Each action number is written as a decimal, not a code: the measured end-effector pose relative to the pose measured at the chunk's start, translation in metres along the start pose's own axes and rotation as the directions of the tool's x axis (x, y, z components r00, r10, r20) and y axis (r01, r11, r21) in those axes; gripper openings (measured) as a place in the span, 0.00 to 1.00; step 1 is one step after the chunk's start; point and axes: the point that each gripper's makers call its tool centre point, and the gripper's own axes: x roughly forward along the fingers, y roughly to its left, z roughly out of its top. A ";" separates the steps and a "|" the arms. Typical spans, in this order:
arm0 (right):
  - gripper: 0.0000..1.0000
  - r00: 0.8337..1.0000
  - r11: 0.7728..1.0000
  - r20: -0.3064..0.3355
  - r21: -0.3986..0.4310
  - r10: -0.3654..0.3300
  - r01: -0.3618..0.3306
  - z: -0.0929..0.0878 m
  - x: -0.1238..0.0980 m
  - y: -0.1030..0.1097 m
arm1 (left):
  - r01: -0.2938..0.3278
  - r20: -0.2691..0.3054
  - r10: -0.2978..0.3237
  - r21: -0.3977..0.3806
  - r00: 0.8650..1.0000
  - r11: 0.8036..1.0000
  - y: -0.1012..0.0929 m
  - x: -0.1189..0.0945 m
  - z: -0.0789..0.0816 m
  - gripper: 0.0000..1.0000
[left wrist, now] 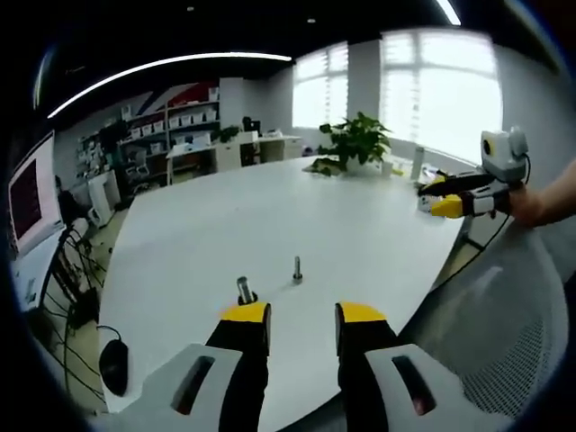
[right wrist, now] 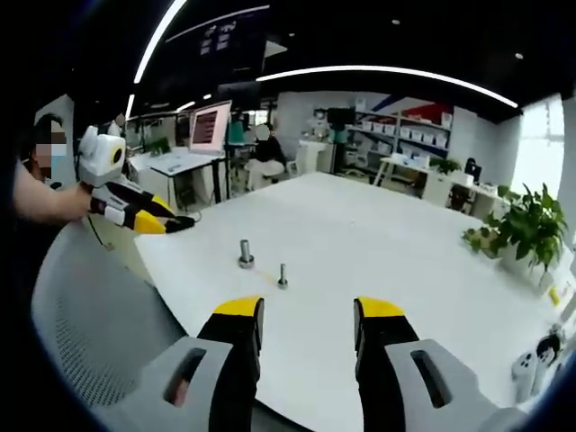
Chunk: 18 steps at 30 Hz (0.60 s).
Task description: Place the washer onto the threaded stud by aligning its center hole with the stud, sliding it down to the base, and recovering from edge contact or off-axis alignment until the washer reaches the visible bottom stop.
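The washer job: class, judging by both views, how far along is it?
Nothing looks done. Two threaded studs stand upright on the white table; whether a washer sits on either is too small to tell. In hand: nothing. The left tongs and right tongs are open and empty, short of the studs. Left: picking up the washer, aligning, sliding it down.

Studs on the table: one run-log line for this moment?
studs: two upright, left gripper view | table | left gripper: open, empty | right gripper: open, empty | washer: not seated

opposing views, shared table [left wrist: 360,225], studs midway
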 end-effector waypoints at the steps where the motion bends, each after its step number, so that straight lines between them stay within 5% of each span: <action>1: 0.42 1.000 1.000 0.001 -0.004 0.001 -0.001 0.000 0.000 0.000 | 0.002 -0.003 -0.002 -0.007 1.000 1.000 0.000 0.000 0.000 0.26; 18: 0.41 0.998 0.999 -0.041 -0.036 0.039 -0.040 -0.009 0.001 0.008 | 0.002 -0.056 -0.001 0.020 0.998 1.000 -0.006 0.005 -0.010 0.26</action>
